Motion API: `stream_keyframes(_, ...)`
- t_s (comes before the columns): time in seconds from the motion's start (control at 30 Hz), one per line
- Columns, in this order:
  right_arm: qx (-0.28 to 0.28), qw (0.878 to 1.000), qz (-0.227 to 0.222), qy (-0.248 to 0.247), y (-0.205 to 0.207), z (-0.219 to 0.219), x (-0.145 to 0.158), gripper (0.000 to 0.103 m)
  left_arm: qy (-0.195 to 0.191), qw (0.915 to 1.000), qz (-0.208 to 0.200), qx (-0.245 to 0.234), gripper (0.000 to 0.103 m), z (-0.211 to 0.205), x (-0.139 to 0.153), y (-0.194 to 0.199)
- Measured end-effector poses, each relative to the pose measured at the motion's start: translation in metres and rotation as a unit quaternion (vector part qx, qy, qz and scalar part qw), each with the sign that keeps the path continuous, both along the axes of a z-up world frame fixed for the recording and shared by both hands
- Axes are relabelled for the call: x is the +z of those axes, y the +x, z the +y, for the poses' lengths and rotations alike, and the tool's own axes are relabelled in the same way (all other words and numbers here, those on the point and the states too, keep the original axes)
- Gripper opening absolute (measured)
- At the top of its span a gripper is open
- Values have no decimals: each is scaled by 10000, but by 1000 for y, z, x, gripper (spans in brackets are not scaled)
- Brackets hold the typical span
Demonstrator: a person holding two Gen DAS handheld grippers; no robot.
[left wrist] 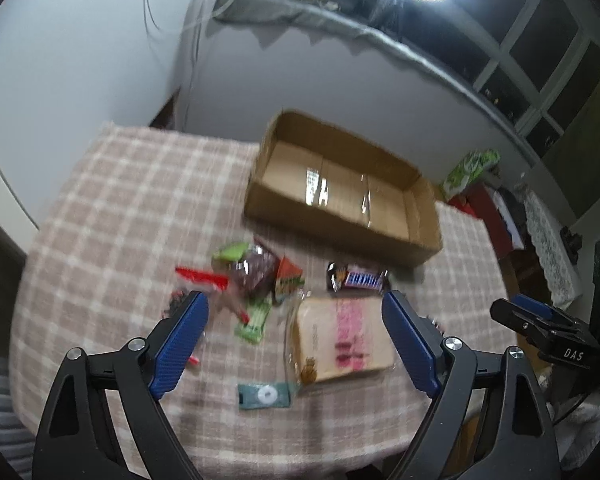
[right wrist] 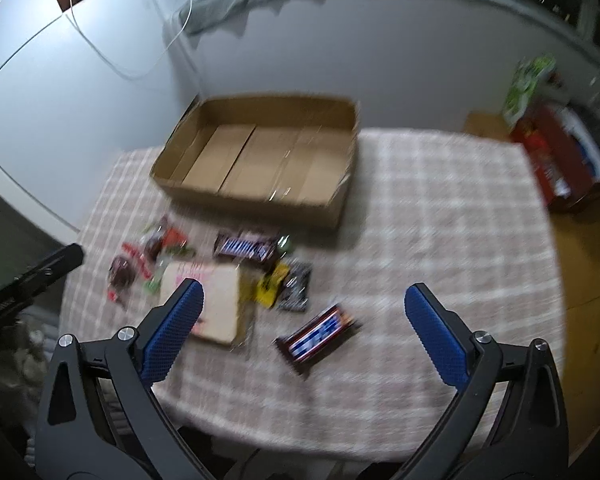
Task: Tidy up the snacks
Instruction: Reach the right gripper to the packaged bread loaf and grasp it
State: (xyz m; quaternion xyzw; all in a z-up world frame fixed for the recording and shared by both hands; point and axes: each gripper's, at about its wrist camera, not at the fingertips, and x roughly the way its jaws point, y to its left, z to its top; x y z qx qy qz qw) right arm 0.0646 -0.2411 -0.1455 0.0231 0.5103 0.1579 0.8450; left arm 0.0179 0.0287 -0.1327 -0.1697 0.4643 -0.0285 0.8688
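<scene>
An empty cardboard box (left wrist: 420,240) (right wrist: 320,210) stands at the back of the checked tablecloth. In front of it lie loose snacks: a wrapped bread slice (left wrist: 342,338) (right wrist: 216,304), a Snickers bar (left wrist: 360,278) (right wrist: 246,248), a second Snickers bar (right wrist: 316,334), green, red and brown packets (left wrist: 256,276) (right wrist: 148,264), and yellow and black packets (right wrist: 286,290). My left gripper (left wrist: 296,344) is open above the bread and the packets. My right gripper (right wrist: 304,332) is open above the second Snickers bar. Both views are blurred.
A teal tag (left wrist: 265,396) lies near the table's front edge. A red box (right wrist: 556,160) and a green pack (left wrist: 472,170) (right wrist: 528,86) stand beyond the table's right side. The wall runs behind the box.
</scene>
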Motion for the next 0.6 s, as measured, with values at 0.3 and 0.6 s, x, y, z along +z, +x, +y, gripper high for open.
stream_keyframes(0.3,432,9949,816,408,8,24,-51,88,-397,9974,562,-213,72,-7,-42,2)
stream_keyframes(0.6,620,9859,1360,753,19,42,-78,65,-767,9919,917,-439,56,-10,-63,11)
